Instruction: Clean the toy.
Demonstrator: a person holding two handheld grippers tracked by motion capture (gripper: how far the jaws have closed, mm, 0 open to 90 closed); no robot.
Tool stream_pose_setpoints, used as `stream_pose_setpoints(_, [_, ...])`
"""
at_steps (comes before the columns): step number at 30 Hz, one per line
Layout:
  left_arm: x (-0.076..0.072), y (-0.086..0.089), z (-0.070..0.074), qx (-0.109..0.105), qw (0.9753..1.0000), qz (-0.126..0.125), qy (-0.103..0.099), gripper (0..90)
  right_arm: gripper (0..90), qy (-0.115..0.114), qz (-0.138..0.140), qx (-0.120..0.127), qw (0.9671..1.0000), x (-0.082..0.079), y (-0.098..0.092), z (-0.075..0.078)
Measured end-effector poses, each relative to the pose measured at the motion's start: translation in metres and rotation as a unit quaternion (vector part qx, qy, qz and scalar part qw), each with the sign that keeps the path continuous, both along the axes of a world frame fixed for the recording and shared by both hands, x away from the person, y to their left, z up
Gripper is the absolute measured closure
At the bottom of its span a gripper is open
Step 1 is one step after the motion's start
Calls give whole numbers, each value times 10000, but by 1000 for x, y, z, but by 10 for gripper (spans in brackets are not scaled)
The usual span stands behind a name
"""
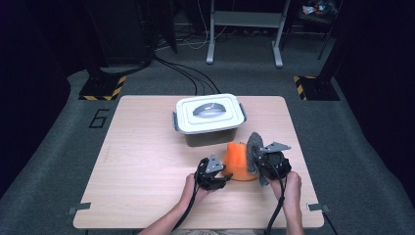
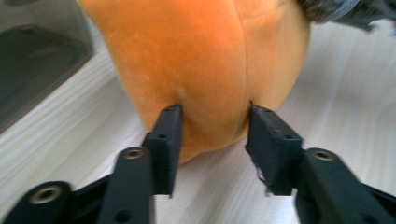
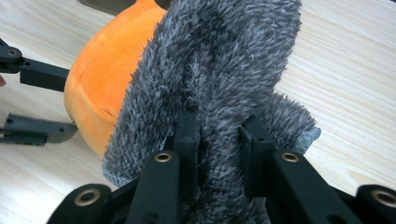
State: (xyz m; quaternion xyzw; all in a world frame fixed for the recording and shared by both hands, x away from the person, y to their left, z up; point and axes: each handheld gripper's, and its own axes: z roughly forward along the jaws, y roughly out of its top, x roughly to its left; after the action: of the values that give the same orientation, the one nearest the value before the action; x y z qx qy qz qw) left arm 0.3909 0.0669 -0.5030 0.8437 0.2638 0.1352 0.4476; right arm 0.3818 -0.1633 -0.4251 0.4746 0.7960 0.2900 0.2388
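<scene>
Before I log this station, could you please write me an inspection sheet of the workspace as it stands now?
Surface: light wooden table, flat and bare around the work.
Job's things: orange plush resting on the table near the front; grey fuzzy piece standing against its right side.
Clutter: lidded white and grey box behind the plush, lid on.
Tongs: left tongs pinch a fold of the plush; right tongs are closed on the grey fuzzy piece.
Cables: one black cable trails from the right tongs along the forearm; more run across the floor beyond the table.
Surroundings: grey carpet, hazard-striped stand feet, a metal frame at the back.
</scene>
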Motion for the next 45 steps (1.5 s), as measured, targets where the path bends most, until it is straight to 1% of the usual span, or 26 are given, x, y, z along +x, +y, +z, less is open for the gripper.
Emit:
stream_pose_setpoints(2, [0,-1,-1,74,10000,54,-36,463,721,39,-43,30,10000,1,0,0])
stream_pose_setpoints(5, [0,-3,-2,172,9997,127,-90,408,721,26,-72,38,10000,4,-1,-1])
stream_pose_setpoints(6, [1,-3,-3,237,9996,153,-86,397,721,24,-112,64,9999,4,0,-1])
stream_pose_setpoints(8, [2,-4,-4,249,9995,181,-71,380,721,42,-79,40,10000,6,-2,-1])
stream_pose_setpoints(9, [2,-5,-5,253,9994,219,-120,372,721,45,-88,33,9999,6,-3,-2])
stream_pose_setpoints(11, [3,-6,-6,308,9992,174,-179,370,721,51,-82,45,9999,7,-3,-2])
stream_pose_setpoints(13, [3,-8,-6,360,9988,121,-298,405,720,51,-117,34,9999,8,-3,-3])
stream_pose_setpoints(16, [1,-12,-7,437,9979,51,-472,527,720,32,-118,26,9999,9,-4,-4])
stream_pose_setpoints(18, [1,-12,-6,479,9975,19,-519,606,720,6,-124,25,9999,9,-4,-4])
stream_pose_setpoints(20, [2,-11,-6,427,9978,-4,-510,657,720,-38,-160,72,9998,8,-5,-4])
stream_pose_setpoints(21, [2,-10,-6,344,9984,4,-455,676,720,-60,-114,80,9999,7,-6,-3])
stream_pose_setpoints(22, [2,-9,-5,306,9985,-18,-454,691,720,-66,-140,98,9998,6,-6,-2])
stream_pose_setpoints(23, [2,-8,-5,229,9988,-20,-436,704,720,-110,-161,148,9997,5,-7,-1])
stream_pose_setpoints(24, [1,-7,-4,170,9991,-38,-386,716,720,-132,-141,131,9997,4,-9,0])
stream_pose_setpoints(27, [0,-6,-1,15,9995,-157,-287,735,720,-259,-184,188,9993,-1,-13,7])
stream_pose_setpoints(31, [1,-3,2,-217,9994,-229,-107,743,720,-405,-54,299,9987,-11,-17,19])
stream_pose_setpoints(32, [1,-2,3,-269,9993,-267,-75,744,720,-441,-47,336,9985,-13,-16,22])
stream_pose_setpoints(33, [0,-2,3,-304,9991,-276,-44,744,720,-476,36,315,9984,-16,-16,25])
stream_pose_setpoints(34, [-1,-2,5,-343,9989,-313,33,745,720,-510,50,351,9981,-17,-14,27])
stream_pose_setpoints(35, [-1,-1,6,-356,9989,-316,13,745,719,-526,121,347,9979,-19,-12,29])
stream_pose_setpoints(36, [-1,-1,7,-354,9987,-359,58,744,719,-536,179,318,9979,-20,-10,31])
stream_pose_setpoints(37, [-3,-1,8,-422,9985,-338,125,744,719,-557,213,328,9977,-22,-7,33])
stream_pose_setpoints(40, [-4,-2,9,-415,9983,-356,204,743,716,-495,411,295,9975,-22,6,32])
stream_pose_setpoints(42, [-4,-2,9,-317,9986,-369,227,742,715,-361,556,207,9976,-19,14,28])
stream_pose_setpoints(43, [-4,-2,8,-246,9989,-347,185,742,715,-313,555,183,9978,-17,18,25])
stream_pose_setpoints(45, [-4,-4,6,-70,9995,-283,104,740,716,-208,521,-30,9984,-9,26,14])
